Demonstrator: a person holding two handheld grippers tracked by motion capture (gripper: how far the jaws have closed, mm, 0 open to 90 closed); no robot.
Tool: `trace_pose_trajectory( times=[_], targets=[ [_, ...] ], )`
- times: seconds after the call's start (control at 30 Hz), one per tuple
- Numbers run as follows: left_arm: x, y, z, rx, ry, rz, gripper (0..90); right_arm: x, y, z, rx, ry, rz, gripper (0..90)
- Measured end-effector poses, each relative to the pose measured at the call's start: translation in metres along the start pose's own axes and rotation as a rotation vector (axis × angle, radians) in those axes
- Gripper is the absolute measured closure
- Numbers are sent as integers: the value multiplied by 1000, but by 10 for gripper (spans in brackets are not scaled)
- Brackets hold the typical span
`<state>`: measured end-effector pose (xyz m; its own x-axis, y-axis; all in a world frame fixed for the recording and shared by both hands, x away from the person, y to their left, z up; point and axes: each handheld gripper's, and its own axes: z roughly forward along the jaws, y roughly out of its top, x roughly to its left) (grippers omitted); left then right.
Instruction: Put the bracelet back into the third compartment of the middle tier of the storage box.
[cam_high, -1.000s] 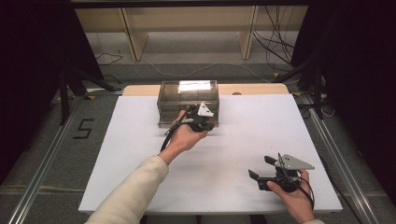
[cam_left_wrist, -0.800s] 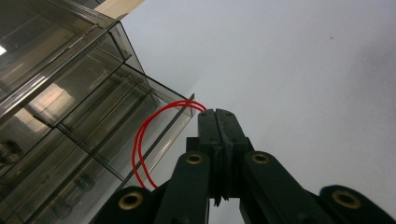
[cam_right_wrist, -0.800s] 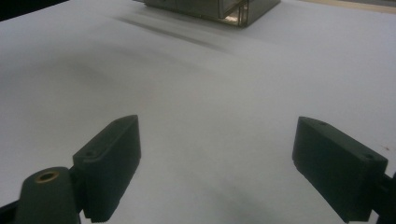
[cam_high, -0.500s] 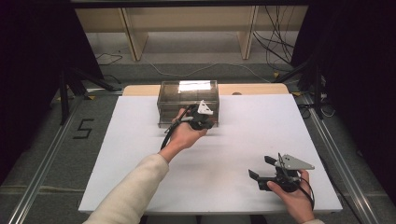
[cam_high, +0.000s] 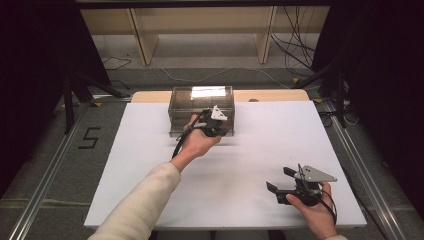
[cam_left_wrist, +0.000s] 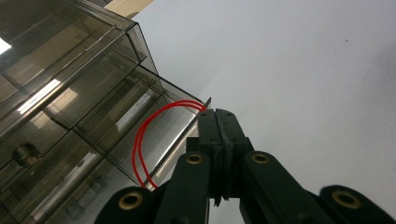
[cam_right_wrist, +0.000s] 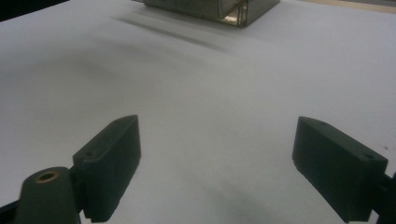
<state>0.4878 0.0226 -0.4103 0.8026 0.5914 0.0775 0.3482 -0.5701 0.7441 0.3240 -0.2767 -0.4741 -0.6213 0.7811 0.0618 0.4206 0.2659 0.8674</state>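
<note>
One white tabletop (cam_high: 150, 165) carries everything here, and on its far middle stands a smoky clear plastic drawer box (cam_high: 201, 102), the largest thing on it. Judging by its thin see-through walls, the box is light, stiff and somewhat brittle, and smooth enough to slide on the sheet if tugged, so a pull on it wants to be gentle and straight.

Inside the box, the left gripper view shows several stacked compartments (cam_left_wrist: 70, 93) behind the tinted walls; a few small dark round bits sit low in them, too blurred to name.

At the box's front lower corner the left tool (cam_high: 214, 125) has its jaws pressed together, pinching a thin clear tab or drawer edge (cam_left_wrist: 207, 103) along with a red loop (cam_left_wrist: 140, 140) of thin wire or cord. That loop looks soft and limp, light as thread, and it bows out across the box's wall; the pinch at its ends seems the sensible hold, since the plastic edge is narrow and slippery.

Near the tabletop's front right, well apart from the box, the right tool (cam_high: 280, 180) rests in the hand with jaws spread wide and nothing between them.
</note>
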Motion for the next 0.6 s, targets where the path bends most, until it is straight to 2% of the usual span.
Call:
trace_pose_trajectory(
  times=[0.6],
  targets=[
    [4,4,7,11,12,9,899,0,0,0,-5,3,-1,165]
  ],
)
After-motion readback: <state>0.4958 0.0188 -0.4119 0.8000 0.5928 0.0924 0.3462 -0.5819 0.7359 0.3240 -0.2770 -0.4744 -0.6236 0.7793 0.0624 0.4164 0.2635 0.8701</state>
